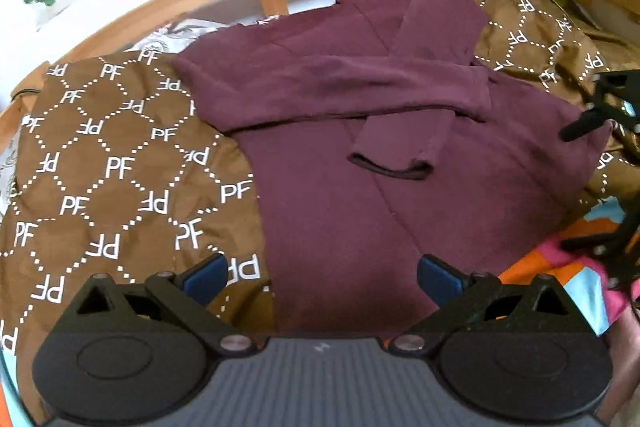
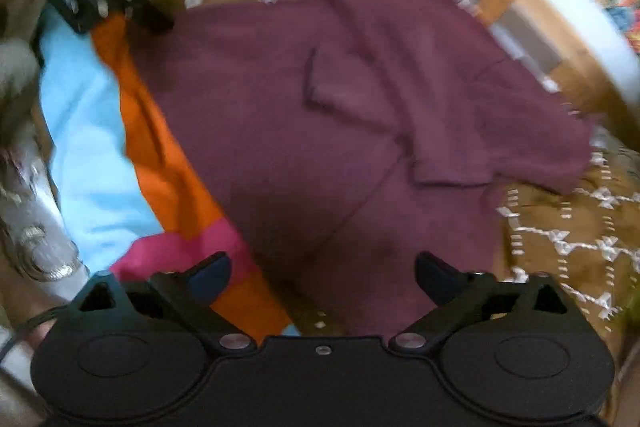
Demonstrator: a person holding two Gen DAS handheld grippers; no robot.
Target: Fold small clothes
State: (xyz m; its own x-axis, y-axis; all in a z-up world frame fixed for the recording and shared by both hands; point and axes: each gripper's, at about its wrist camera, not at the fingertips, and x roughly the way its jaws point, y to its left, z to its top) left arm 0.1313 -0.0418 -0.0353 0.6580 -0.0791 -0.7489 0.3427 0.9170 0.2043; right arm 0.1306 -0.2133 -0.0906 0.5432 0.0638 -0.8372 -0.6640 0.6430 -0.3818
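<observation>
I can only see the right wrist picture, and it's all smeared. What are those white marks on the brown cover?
Observer: On the cover they are the letters PF, set inside dotted diamonds.
Operator: Is the other claw holding the purple top?
Observer: No. The left claw is open and holds nothing; the top lies flat in front of it.
Operator: And that dark line in the middle of the top?
Observer: It is the dark rolled cuff of a sleeve folded across the front.
</observation>
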